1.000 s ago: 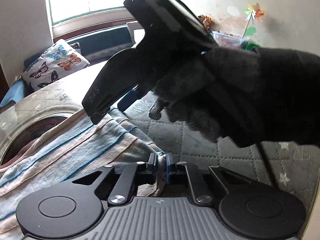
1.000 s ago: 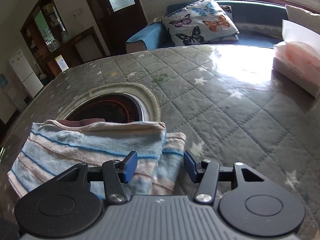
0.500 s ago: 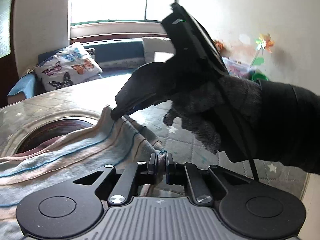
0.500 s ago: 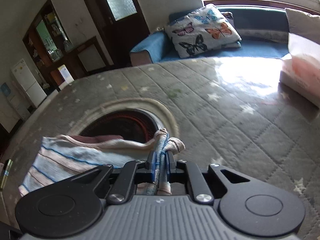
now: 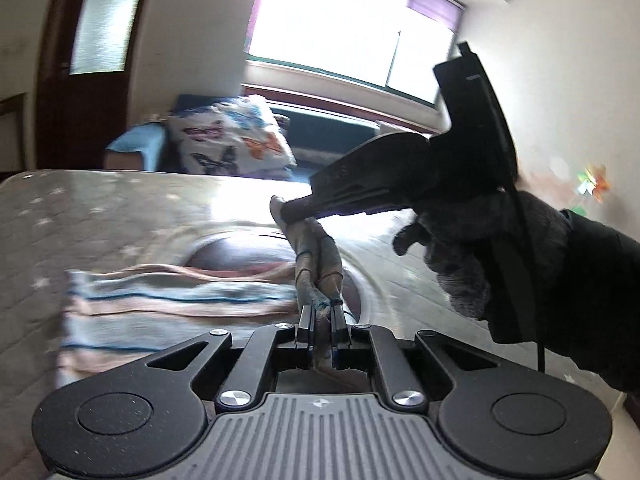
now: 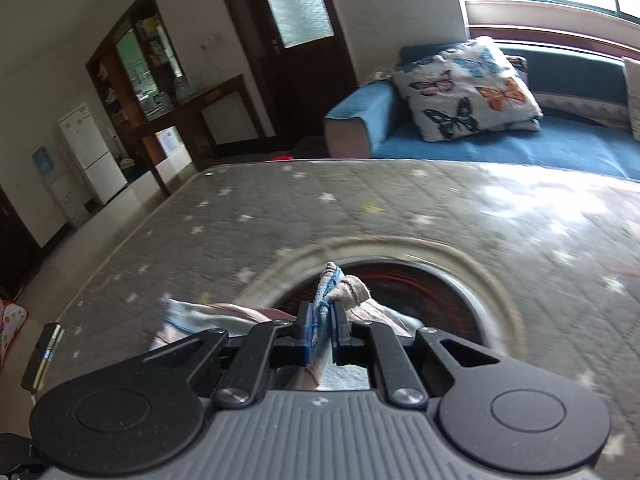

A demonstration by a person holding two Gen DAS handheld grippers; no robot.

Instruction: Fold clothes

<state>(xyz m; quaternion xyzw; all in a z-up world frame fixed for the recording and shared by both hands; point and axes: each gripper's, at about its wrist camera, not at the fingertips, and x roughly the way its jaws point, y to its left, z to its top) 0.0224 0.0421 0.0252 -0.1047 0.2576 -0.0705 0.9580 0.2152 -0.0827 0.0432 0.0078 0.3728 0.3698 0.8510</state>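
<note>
Over the quilted table cover (image 6: 400,208), left gripper (image 5: 320,316) and right gripper (image 6: 321,320) each pinch 1 edge of the striped garment (image 5: 180,296), lifting it, likely to fold.

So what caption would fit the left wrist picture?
Both handheld grippers, left gripper and right gripper, pinch one striped garment above the quilted table.

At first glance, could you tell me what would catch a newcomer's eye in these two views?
Both grippers are clamped on the striped garment: the left gripper at bottom centre, the right gripper likewise in its own view. In the left view a gloved hand fills the right side. Behind, a butterfly cushion sits on the blue sofa.
</note>
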